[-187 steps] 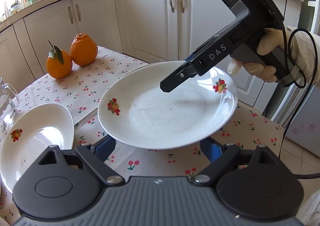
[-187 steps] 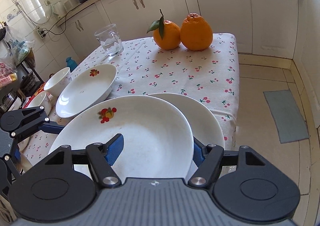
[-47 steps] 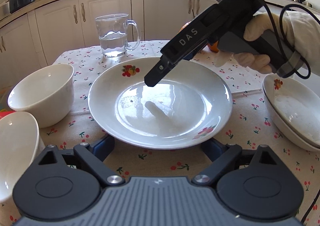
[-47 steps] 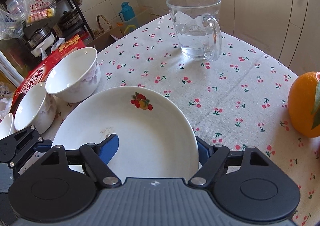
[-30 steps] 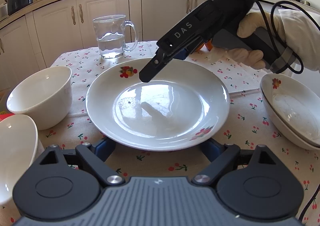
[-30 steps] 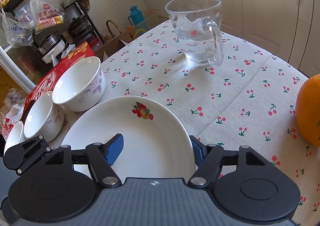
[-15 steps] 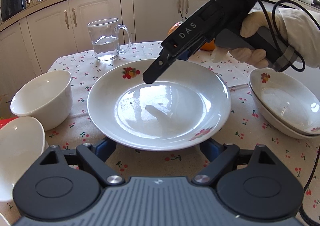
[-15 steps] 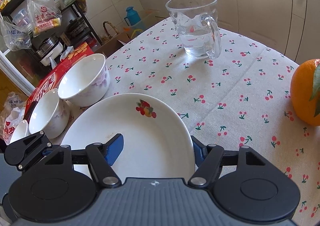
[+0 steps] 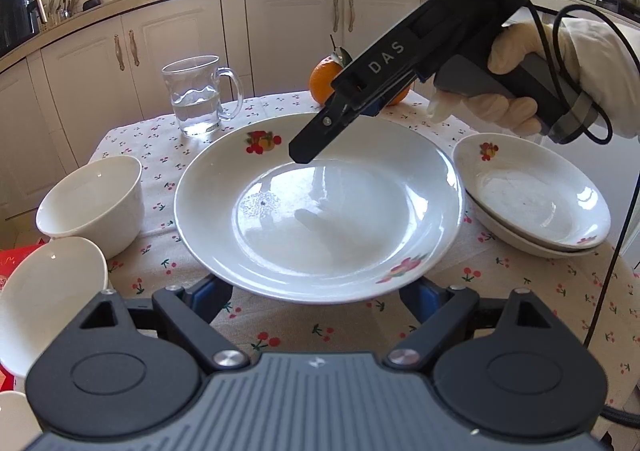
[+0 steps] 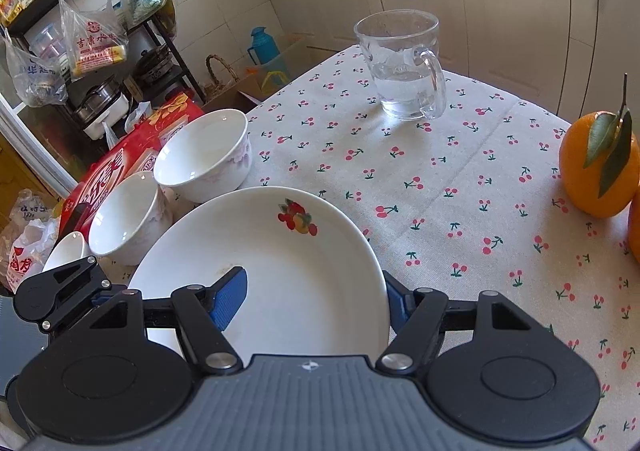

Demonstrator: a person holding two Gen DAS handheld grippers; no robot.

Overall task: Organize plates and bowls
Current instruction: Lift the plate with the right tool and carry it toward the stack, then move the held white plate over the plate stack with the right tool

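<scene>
A white plate with fruit prints point(image 9: 320, 211) hangs just above the table. My right gripper point(image 10: 312, 303) is shut on its rim, one blue pad point(image 10: 228, 299) inside the dish and the other finger outside the edge. In the left wrist view that gripper point(image 9: 332, 131) reaches in from the far right, held by a gloved hand point(image 9: 508, 107). My left gripper point(image 9: 316, 291) sits under the plate's near edge with its jaws wide. Its fingertips are hidden by the plate, so a grip cannot be made out. Two white bowls point(image 10: 204, 151) point(image 10: 124, 215) stand to the left.
Two stacked fruit-print plates point(image 9: 536, 191) lie at the right. A glass mug of water point(image 9: 196, 95) stands at the back, with oranges point(image 10: 596, 167) beside it. A red box point(image 10: 120, 167) lies under the bowls at the table's left edge. White cabinets point(image 9: 280, 31) stand behind.
Both grippers have moved together with the plate and lifted it a little. The stacked plates have come further into the left wrist view. The mug and bowls look farther away.
</scene>
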